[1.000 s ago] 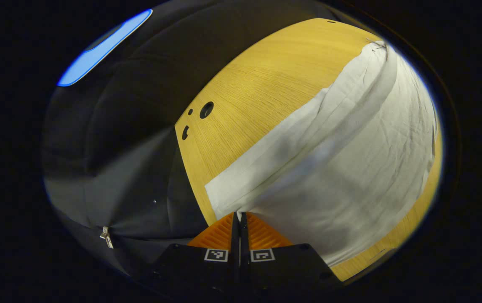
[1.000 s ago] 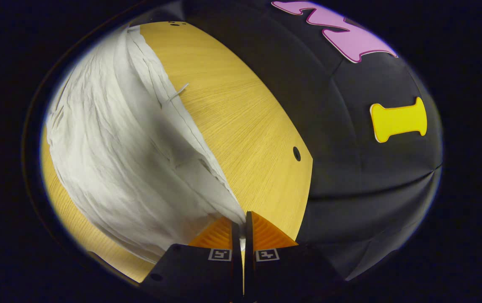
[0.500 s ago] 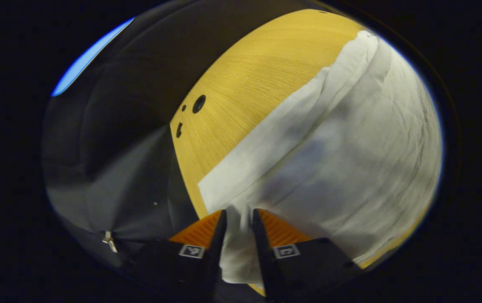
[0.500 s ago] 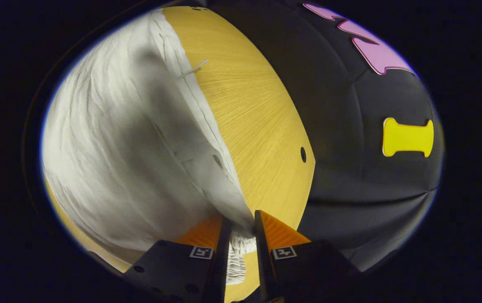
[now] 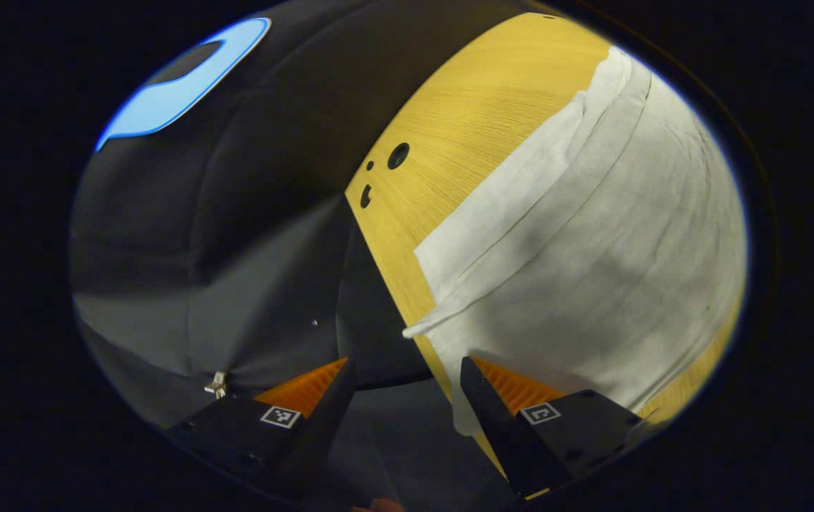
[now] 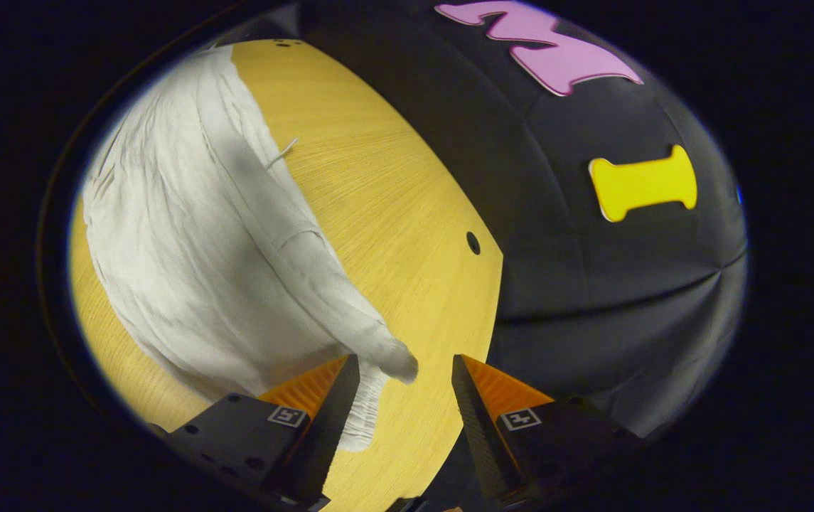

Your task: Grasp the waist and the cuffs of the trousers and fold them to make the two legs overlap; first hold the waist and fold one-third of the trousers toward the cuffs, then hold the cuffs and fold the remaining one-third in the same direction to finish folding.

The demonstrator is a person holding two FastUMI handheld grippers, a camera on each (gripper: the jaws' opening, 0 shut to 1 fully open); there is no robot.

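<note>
The white trousers are laid flat on the wooden table, while the left gripper and right gripper are held with fingers spread apart, nothing gripped between them.

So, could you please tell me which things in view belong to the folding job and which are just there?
Part of the job:
trousers, lying on the table
left gripper, open
right gripper, open

Just there:
table
holes in the table
booth wall
clip on the wall cloth
</note>
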